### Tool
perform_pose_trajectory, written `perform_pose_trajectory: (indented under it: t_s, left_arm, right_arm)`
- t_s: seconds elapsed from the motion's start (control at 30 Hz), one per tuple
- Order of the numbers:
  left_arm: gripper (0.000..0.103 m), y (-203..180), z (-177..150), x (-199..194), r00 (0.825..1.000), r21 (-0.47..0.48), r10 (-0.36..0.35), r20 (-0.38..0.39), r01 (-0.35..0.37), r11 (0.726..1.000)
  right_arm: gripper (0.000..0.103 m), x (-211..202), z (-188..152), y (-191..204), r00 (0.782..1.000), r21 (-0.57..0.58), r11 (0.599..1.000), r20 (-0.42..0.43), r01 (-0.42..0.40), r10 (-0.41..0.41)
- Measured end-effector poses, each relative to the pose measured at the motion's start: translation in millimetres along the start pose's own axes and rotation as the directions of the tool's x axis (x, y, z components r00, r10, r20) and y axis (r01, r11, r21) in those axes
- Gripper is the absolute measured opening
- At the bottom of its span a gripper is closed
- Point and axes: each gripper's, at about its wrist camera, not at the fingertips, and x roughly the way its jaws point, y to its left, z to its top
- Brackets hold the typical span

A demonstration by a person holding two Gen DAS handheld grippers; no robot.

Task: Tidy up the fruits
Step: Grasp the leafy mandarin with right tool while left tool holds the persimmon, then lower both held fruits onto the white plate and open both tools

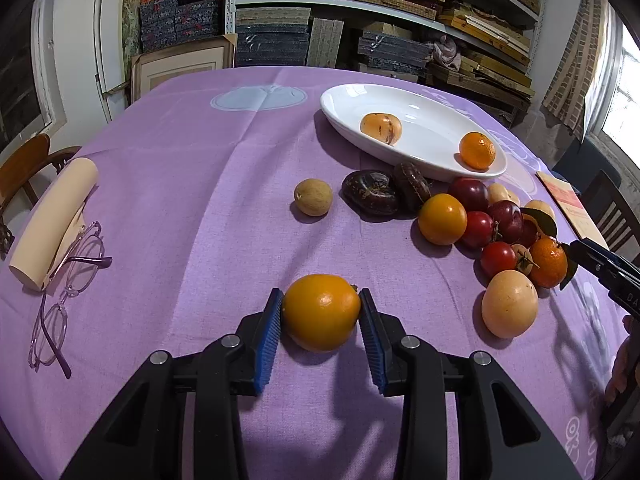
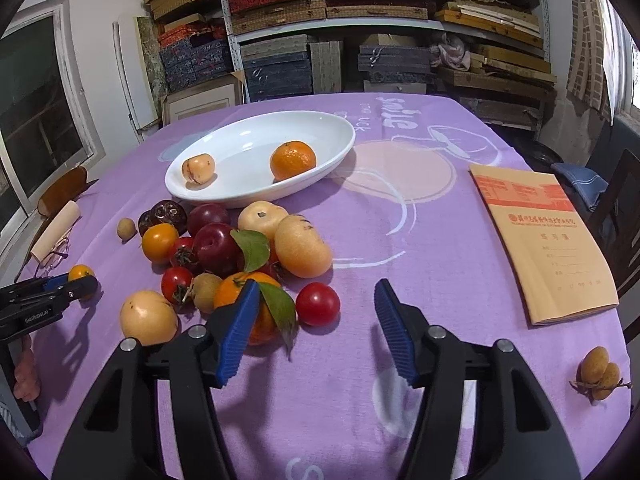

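Starting at the left of my left wrist view, I see one rolled sheet of paper (image 1: 54, 220) at the table edge with one pair of glasses (image 1: 66, 292) lying against its near end, both on the purple tablecloth (image 1: 180, 160). Next comes my left gripper (image 1: 322, 314), its blue pads closed against both sides of one yellow-orange fruit (image 1: 321, 312) that sits on the cloth near me. Farther back I count one small tan round fruit (image 1: 313, 197) alone, then two dark brown fruits (image 1: 371, 193) touching each other just in front of the white oval dish (image 1: 420, 160). The dish holds two pieces: one pale orange fruit (image 1: 381, 128) toward its left and one mandarin (image 1: 477, 150) at its right end. In the right wrist view, the loose pile (image 2: 224, 256) lies near the dish's front rim; I cannot count it exactly because pieces overlap, but I make out one leafy mandarin (image 2: 256, 308) at its near edge and one red tomato (image 2: 317, 304) just right of that. My right gripper (image 2: 316, 320) hangs wide open above the cloth, holding nothing, its left finger overlapping the leafy mandarin in view. To the right lie one tan notebook (image 2: 544, 240) and, near the table's right edge, one small cluster of longans (image 2: 598, 372).
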Motion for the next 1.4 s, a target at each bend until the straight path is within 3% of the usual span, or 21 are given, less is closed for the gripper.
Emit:
perform_pose_trajectory:
  t_s: [0.13, 0.2, 0.33, 0.73, 0.9, 1.4]
  left_arm:
    - [0.039, 0, 0, 0, 1.000, -0.001, 0.000, 0.000, 0.000, 1.000]
    - [0.039, 0, 0, 0, 1.000, 0.001, 0.001, 0.000, -0.001, 1.000]
    - [0.039, 0, 1, 0, 1.000, 0.003, 0.003, 0.001, -0.003, 1.000]
    - [0.039, -1, 1, 2, 1.000, 0.000, 0.006, -0.008, -0.006, 1.000]
    - [0.039, -1, 0, 2, 1.000, 0.000, 0.006, -0.008, -0.006, 1.000]
    - [0.038, 2, 1, 5, 1.000, -0.016, -0.025, -0.011, 0.025, 1.000]
  right_arm:
    - [0.059, -5, -4, 30, 1.000, -0.118, 0.993, 0.023, -0.009, 0.012]
    - [0.059, 2, -6, 39, 1.000, -0.148, 0.989, -0.011, -0.007, 0.005]
    - [0.058, 3, -6, 37, 0.999, -0.127, 0.991, -0.018, -0.033, 0.031]
    - [0.054, 41, -1, 37, 0.978, -0.104, 0.988, -0.189, -0.112, 0.091]
    - [0.046, 42, 0, 31, 0.977, -0.072, 0.989, -0.180, -0.128, 0.114]
    - [0.045, 21, 1, 27, 0.985, -0.049, 0.988, -0.098, -0.145, 0.140]
